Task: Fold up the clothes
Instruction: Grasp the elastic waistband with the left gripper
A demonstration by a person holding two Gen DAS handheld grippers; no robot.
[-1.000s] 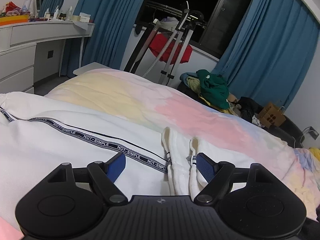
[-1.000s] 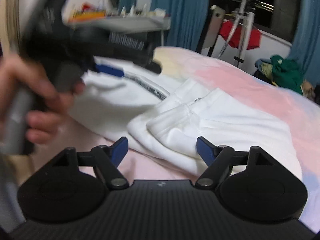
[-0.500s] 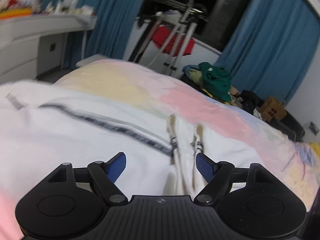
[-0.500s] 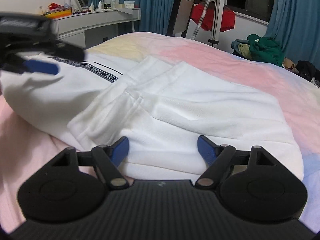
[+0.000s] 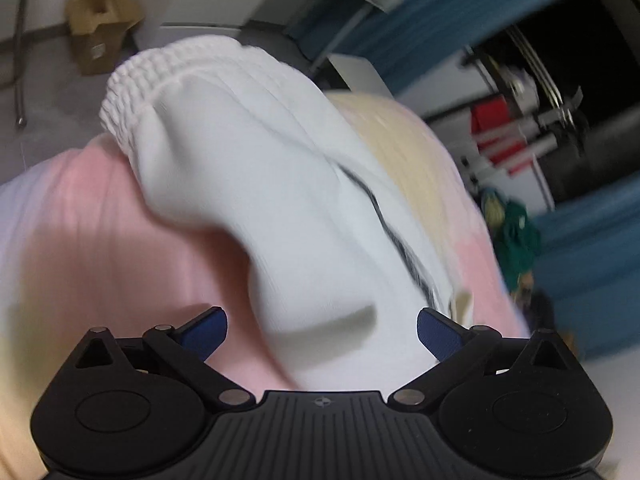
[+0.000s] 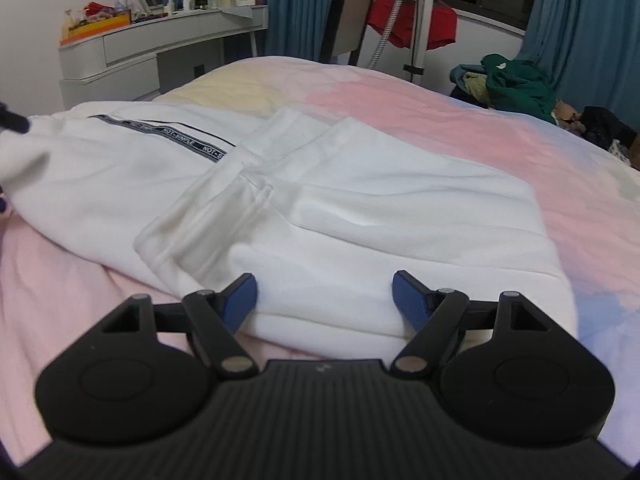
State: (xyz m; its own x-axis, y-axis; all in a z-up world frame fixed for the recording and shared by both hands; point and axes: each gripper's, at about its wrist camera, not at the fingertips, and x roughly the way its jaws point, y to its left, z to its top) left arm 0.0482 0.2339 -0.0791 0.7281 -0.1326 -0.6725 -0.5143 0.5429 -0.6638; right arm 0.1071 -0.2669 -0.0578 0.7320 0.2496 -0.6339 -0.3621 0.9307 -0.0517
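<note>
White trousers [image 6: 320, 208] with a black lettered side stripe [image 6: 176, 136] lie partly folded on the pink and yellow bed cover [image 6: 440, 120]. My right gripper [image 6: 324, 296] is open, its blue pads at the near folded edge. My left gripper [image 5: 322, 332] is open over the other end of the trousers [image 5: 260, 184], whose ribbed elastic waistband [image 5: 144, 76] lies at the far edge of the bed. The left view is blurred and tilted. A bit of the left gripper shows at the right view's left edge.
A white dresser [image 6: 160, 52] with bottles stands left of the bed. A red garment [image 6: 412, 20] hangs on a stand behind it. A heap of green clothes [image 6: 516, 80] lies at the right. A cardboard box [image 5: 100, 28] stands on the floor.
My left gripper has swung fast to the trousers' waistband end and tilted. My right gripper has moved closer to the folded edge. Both stay open.
</note>
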